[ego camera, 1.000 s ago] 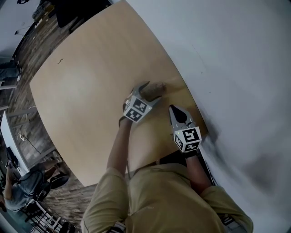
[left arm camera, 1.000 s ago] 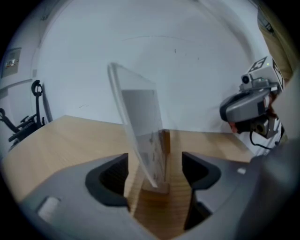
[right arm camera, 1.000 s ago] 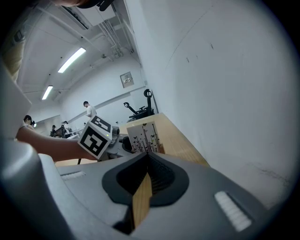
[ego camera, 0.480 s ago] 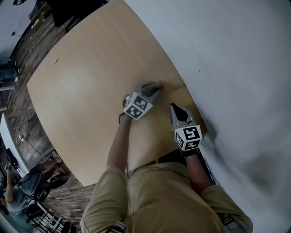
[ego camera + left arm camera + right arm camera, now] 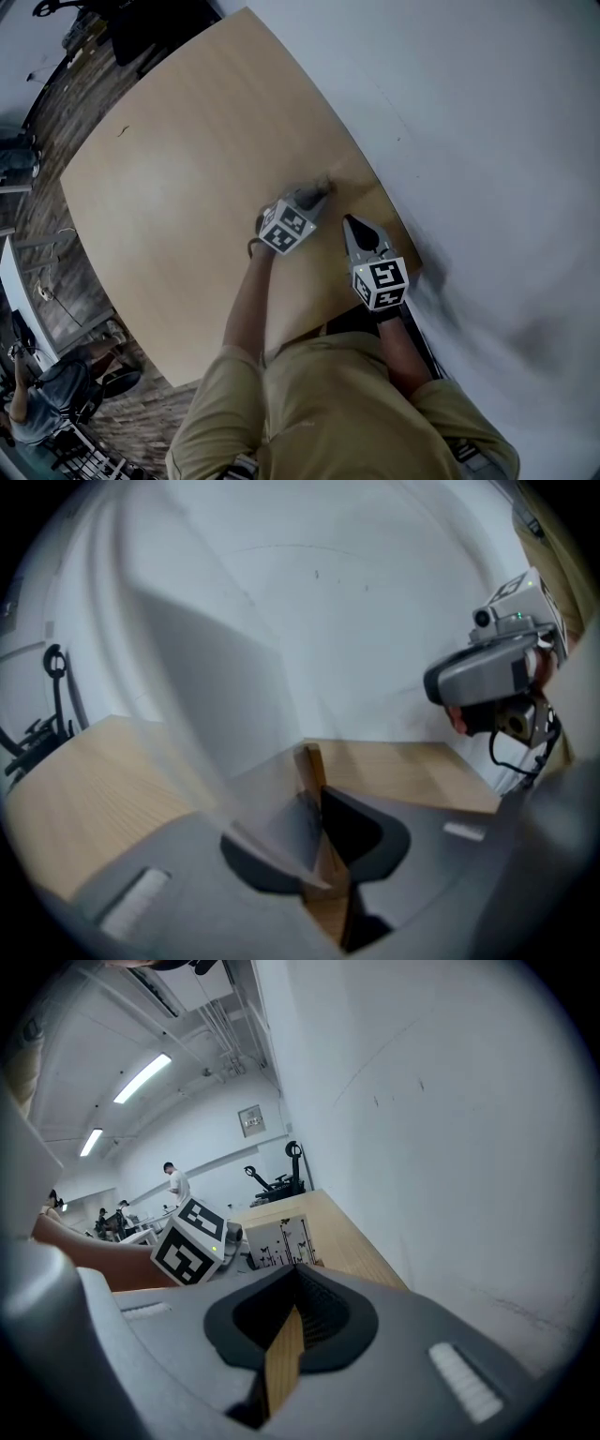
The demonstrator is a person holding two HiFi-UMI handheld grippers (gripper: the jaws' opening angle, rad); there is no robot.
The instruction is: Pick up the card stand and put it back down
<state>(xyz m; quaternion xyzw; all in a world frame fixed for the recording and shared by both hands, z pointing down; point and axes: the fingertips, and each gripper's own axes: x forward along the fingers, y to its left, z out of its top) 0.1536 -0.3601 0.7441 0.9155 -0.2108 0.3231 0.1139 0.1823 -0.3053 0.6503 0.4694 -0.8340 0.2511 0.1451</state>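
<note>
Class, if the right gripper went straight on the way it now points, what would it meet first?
Most likely the card stand, just ahead of the right gripper, whose jaws are shut; tilted downward, it might touch the table first.

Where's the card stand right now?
In the head view, the wood-based card stand sits by the light wooden table's right edge, clamped in the left claw, whose jaws have just been closing.
</note>
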